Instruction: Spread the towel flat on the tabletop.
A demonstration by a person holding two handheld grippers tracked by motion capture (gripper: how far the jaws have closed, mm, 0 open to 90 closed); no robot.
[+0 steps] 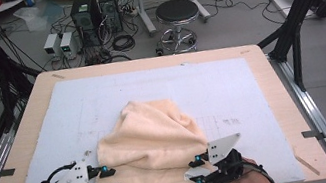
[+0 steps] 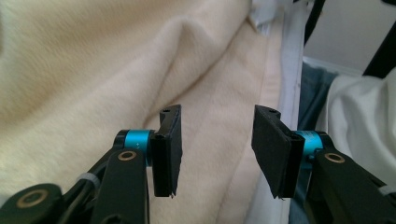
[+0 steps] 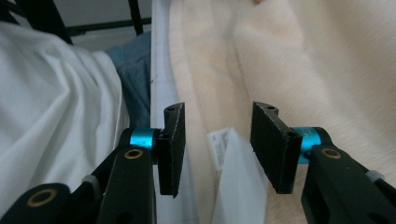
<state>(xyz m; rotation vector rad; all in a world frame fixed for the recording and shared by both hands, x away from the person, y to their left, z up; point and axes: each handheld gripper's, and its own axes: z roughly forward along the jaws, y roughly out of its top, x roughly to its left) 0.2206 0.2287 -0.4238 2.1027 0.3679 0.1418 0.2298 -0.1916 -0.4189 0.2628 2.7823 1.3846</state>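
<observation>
A cream towel lies bunched and folded on the pale blue mat, its near hem along the mat's front edge. My left gripper is at the towel's near left corner. In the left gripper view it stands open over the hem, and the pads press on nothing. My right gripper is at the near right corner. In the right gripper view it is open too, with the towel's white label loose between the jaws.
The mat covers most of the wooden table. Beyond the far edge stand a round stool, computer towers and tangled cables. Black frame poles flank the table. The person's white shirt is close behind the front edge.
</observation>
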